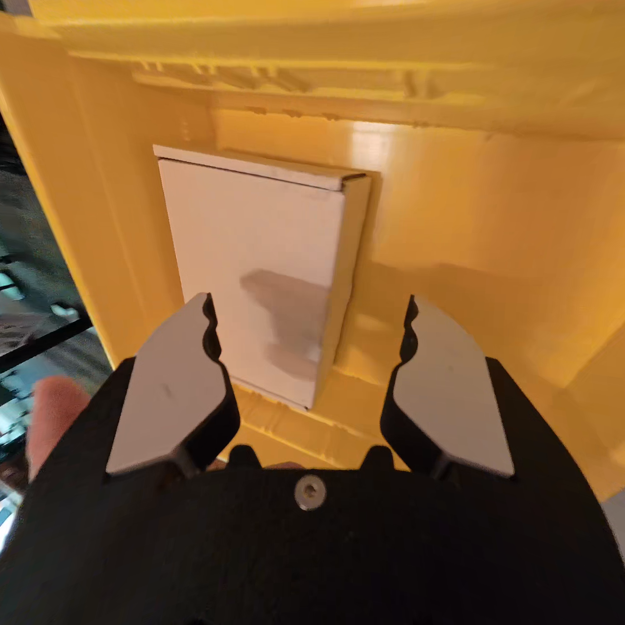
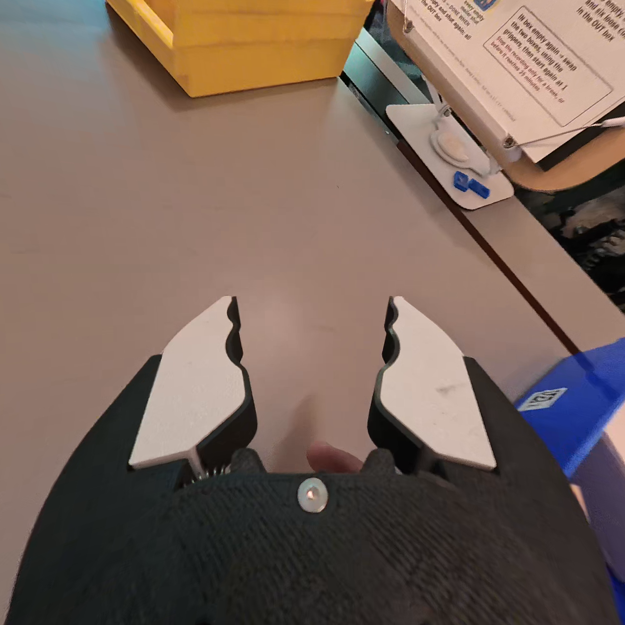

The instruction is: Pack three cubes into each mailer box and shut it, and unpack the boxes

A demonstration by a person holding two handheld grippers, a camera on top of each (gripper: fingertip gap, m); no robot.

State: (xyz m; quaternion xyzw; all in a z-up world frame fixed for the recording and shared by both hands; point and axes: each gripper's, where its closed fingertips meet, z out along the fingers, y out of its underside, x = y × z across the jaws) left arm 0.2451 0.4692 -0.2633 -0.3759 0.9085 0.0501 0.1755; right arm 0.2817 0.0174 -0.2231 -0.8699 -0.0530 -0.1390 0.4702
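glossy yellow plastic bin [image 1: 473, 203], matt cardboard box [image 1: 257, 257]

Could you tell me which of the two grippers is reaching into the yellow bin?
The left gripper: it hangs open inside the yellow bin over the white mailer box. The right gripper faces bare table.

Grey-brown tabletop [image 2: 203, 203] — dark floor [image 1: 30, 209], blurred

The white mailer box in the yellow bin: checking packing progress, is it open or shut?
Shut. The white mailer box lies in the yellow bin with its lid flap folded down flush; no contents show.
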